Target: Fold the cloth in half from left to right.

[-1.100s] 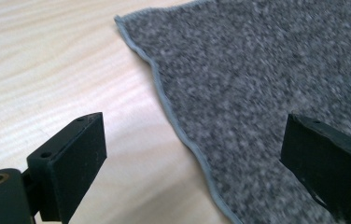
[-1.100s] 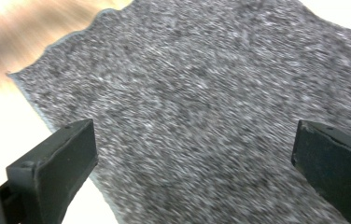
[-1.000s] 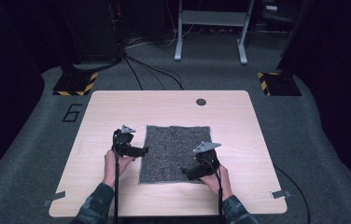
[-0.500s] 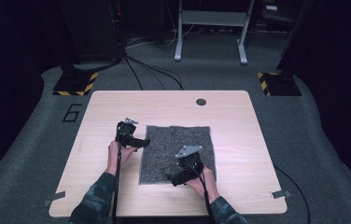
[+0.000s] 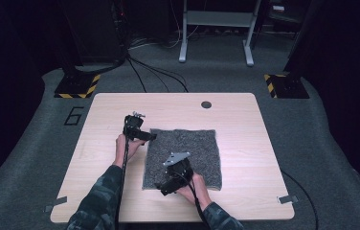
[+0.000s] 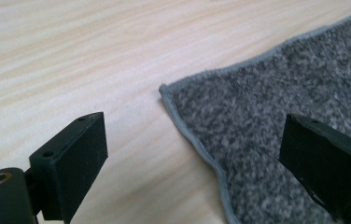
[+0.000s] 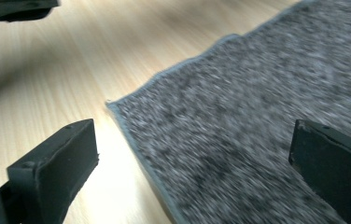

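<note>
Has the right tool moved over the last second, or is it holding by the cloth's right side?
Yes. In the high view the right tool has swung leftward across the grey cloth, from near its right edge to its near-left corner. Its jaws stand open.

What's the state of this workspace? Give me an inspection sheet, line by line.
Surface: light wooden table, with a dark round grommet near the far edge.
Job's things: grey cloth lying flat; its corners show in both gripper views.
Clutter: nothing seen.
Grippers: left gripper jaws open, astride the cloth's far left corner; right gripper jaws open, at the near left corner.
Cables: one trails from each gripper along the forearms; more run over the floor beyond.
Surroundings: grey carpet, hazard-striped stand bases, metal frame legs.
</note>
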`<state>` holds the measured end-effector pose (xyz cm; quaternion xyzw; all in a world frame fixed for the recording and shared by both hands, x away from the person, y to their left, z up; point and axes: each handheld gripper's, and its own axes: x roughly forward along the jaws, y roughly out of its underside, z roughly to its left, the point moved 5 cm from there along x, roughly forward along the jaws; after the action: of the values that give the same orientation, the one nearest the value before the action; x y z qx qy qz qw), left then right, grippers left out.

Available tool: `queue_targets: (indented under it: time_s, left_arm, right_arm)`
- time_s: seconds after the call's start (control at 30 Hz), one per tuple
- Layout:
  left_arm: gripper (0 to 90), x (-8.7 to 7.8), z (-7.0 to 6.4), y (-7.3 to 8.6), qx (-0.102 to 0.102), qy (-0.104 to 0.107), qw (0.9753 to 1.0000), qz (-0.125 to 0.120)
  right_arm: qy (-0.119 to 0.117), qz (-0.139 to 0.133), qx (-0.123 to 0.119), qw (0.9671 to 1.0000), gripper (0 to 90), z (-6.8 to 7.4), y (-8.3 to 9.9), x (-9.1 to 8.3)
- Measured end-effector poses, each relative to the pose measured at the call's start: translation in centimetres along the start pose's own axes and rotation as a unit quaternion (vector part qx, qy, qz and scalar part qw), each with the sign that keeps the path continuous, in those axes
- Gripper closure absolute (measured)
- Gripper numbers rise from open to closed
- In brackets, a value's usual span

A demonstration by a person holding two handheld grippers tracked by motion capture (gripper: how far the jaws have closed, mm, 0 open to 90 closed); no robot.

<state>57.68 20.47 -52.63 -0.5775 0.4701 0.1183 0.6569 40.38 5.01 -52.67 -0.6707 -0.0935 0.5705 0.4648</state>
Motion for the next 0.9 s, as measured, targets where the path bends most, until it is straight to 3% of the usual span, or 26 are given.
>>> queue_targets:
  time_s: [0.23,0.3,0.43,0.6,0.63,0.77,0.9]
  left_arm:
    - [6.7,1.0,0.3,-0.8,-0.002,-0.001,1.0000,0.008]
    - [8.5,1.2,0.3,-1.0,0.008,-0.006,0.9999,0.009]
    - [12.7,2.0,0.3,-1.1,0.009,-0.009,0.9998,0.017]
    - [18.6,2.7,0.6,-1.0,0.001,-0.015,0.9994,0.031]
    - [22.1,2.8,0.7,-0.9,0.000,-0.014,0.9992,0.038]
    - [30.6,3.0,0.8,-1.0,0.003,-0.017,0.9991,0.039]
    - [39.3,3.1,0.8,-1.1,0.011,-0.021,0.9990,0.038]
  right_arm:
    - [-0.014,0.014,-0.020,0.9996,0.8,1.8,-0.6,1.9]
    - [-0.017,0.022,-0.028,0.9992,4.5,2.5,-0.8,2.6]
    - [-0.021,0.022,-0.049,0.9983,17.1,3.9,-1.0,3.7]
    - [-0.010,0.022,-0.061,0.9979,35.5,4.8,-1.3,4.7]
    - [-0.005,0.034,-0.066,0.9972,43.2,5.1,-1.3,4.8]
    - [0.002,0.032,-0.068,0.9972,51.4,5.2,-1.3,5.2]
    - [0.005,0.050,-0.067,0.9965,60.2,5.1,-1.1,5.5]
